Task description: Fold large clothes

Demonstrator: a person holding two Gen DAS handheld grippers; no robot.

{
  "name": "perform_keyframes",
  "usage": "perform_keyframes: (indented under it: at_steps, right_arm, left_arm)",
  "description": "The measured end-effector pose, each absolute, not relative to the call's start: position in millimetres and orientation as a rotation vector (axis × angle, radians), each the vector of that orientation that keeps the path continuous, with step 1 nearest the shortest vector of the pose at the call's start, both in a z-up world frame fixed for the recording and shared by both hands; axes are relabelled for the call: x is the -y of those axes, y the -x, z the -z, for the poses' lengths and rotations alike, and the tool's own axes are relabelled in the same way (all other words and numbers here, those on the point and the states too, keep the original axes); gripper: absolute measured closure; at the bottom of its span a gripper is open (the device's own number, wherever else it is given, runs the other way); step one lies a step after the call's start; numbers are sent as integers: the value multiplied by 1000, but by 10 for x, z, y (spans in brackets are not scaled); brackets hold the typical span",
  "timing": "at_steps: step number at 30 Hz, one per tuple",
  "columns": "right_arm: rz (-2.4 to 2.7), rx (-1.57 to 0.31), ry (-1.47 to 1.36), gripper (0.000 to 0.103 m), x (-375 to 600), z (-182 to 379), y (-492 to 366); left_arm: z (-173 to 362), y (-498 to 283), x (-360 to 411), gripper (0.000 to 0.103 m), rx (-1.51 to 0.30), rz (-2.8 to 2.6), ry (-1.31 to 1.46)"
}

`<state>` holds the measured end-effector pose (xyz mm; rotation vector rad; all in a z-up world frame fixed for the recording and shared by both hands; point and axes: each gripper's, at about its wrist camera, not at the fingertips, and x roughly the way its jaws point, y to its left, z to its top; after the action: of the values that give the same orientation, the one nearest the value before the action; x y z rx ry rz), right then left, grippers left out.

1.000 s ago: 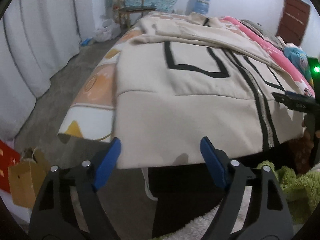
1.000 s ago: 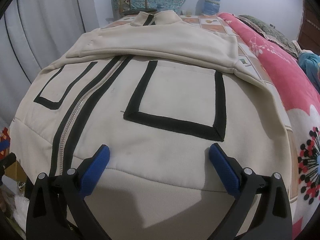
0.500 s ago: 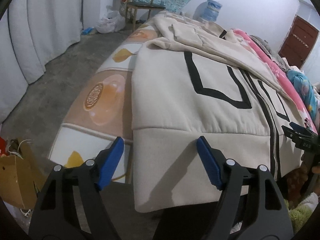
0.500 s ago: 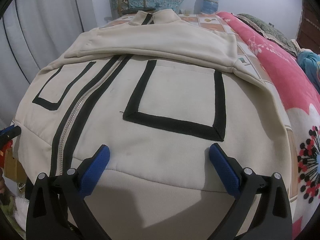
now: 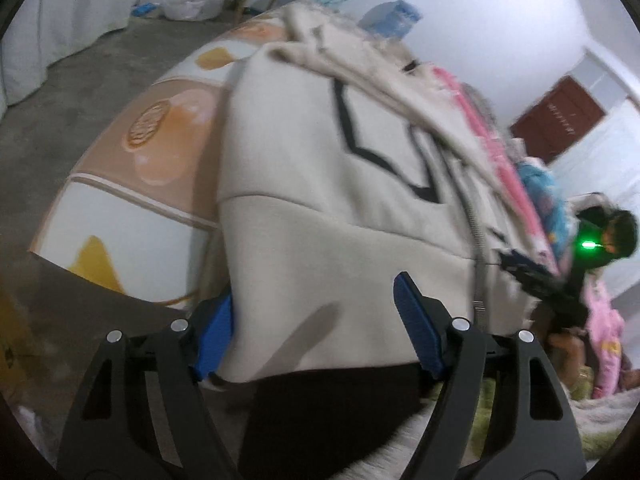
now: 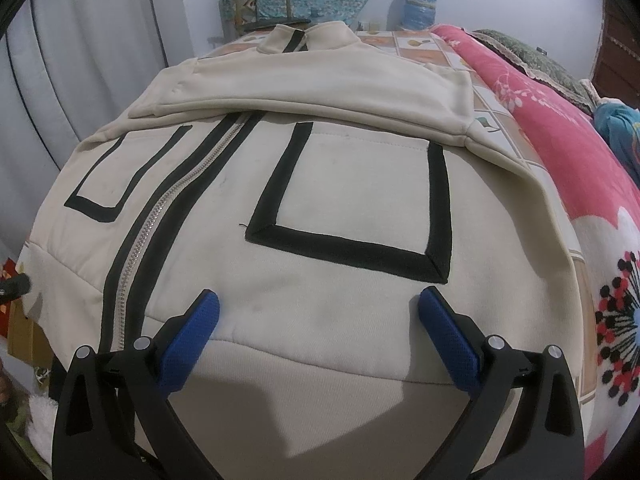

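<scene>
Blue fingers point(image 5: 416, 332) of the left gripper point(image 5: 316, 328) are spread wide in the left wrist view, with the hem corner of the cream jacket point(image 5: 320, 208) lying between them; its edge hides part of the left-hand pad, though whether they touch is unclear. Beyond the tips the jacket runs across the patterned bed sheet point(image 5: 132, 184); off to the right, the other gripper's dark tip sits at the hem. In the right wrist view the right gripper point(image 6: 318, 334) also has its fingers point(image 6: 448, 340) parted, hovering over the waistband. Ahead of them lie a black-trimmed pocket point(image 6: 360, 196) and, leftward, the zipper point(image 6: 160, 216); a pink blanket point(image 6: 560, 140) lies rightward.
</scene>
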<state>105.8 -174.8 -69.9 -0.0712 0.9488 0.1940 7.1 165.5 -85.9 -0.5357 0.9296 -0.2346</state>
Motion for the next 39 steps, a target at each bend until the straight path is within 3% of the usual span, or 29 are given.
perform_keyframes:
  at_steps: [7,23,31,39]
  right_arm:
    - [-189,-946,69,6,1733,698,-1052]
    - [-187,-945,68,6,1734,698,-1053]
    - [-196,-932,73,6,1730,698,-1043]
    - [-250,-984,20,6,1845,625,-1019]
  left_arm:
    - [852,-94,-1799,32,-889,321,712]
    - [912,-93,-1853,32,-874,316,795]
    - [848,69,-1732,46,-911,266,668]
    - [895,10,-1635,70,-973,166,502]
